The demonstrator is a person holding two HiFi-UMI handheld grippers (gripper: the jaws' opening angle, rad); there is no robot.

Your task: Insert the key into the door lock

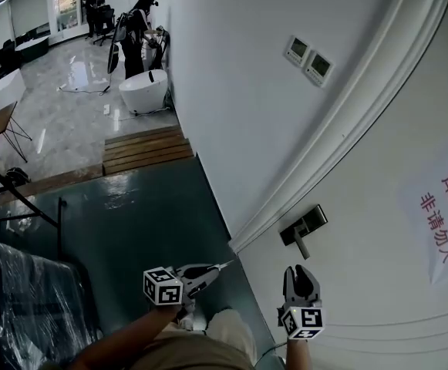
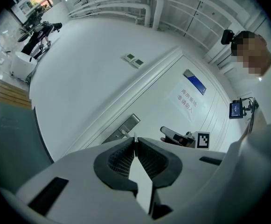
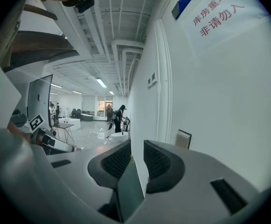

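Left gripper (image 2: pixel 135 147): fingers clenched on the key (image 2: pixel 135 138), with only a thin blade tip poking out ahead, aimed toward the door lock (image 1: pixel 304 227) but not touching it. Right gripper (image 3: pixel 136 157): fingers released, nothing between them, lock just to its right.

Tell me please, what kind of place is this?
Probably an open office or workshop hall, in front of a white door. The door bears a paper notice in red print and a metal lock plate; two wall control panels hang beside it, and a glossy floor lies beyond.
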